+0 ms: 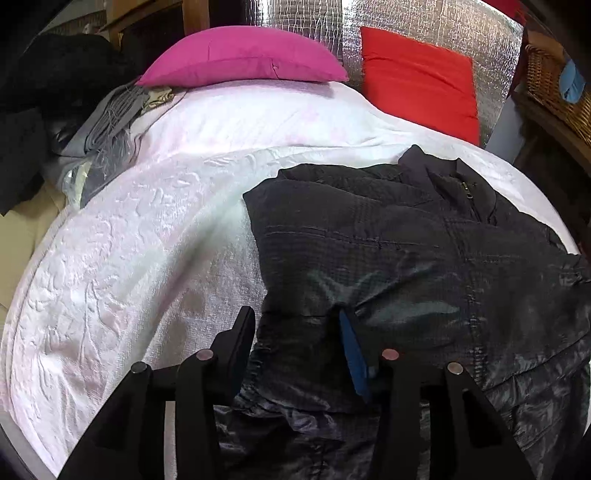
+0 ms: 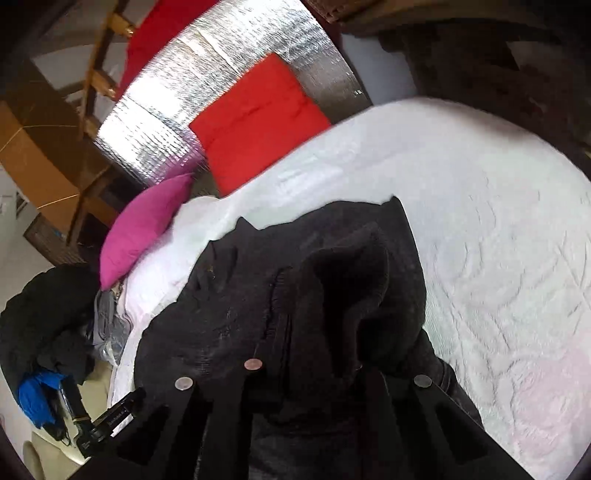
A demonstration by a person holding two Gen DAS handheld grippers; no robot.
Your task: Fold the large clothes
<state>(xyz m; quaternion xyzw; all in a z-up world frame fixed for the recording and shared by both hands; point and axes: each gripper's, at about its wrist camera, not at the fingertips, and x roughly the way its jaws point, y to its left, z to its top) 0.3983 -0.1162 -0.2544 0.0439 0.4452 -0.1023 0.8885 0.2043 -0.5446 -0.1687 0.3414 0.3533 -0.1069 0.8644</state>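
On the white quilted bedspread (image 1: 122,258) lies a dark quilted jacket (image 1: 424,258), spread toward the right half of the bed in the left wrist view, its zipped collar (image 1: 467,188) pointing to the far side.

The left gripper (image 1: 295,332) comes in over the jacket's near edge. Its fingers stand apart with a bunch of the shiny fabric between them; the blue-padded finger (image 1: 352,354) lies against the cloth, while the other finger (image 1: 240,343) sits at the jacket's border beside bare bedspread. Whether the pads press on the fabric cannot be told.

The right gripper (image 2: 314,369) is buried in dark cloth: a fold of the jacket (image 2: 295,295) rises up and drapes over its fingers, hiding the tips, and its jaws are drawn together on that fold.

Around the work, a magenta pillow (image 1: 240,59) and a red pillow (image 1: 421,81) rest at the head of the bed against a silver foil panel (image 1: 306,29). A heap of dark clothes (image 1: 62,74) and grey fabric (image 1: 107,122) crowds the left side of the bed, and a wicker basket (image 1: 554,85) stands at the right. In the right wrist view, a blue cloth (image 2: 37,398) lies beside the dark heap.
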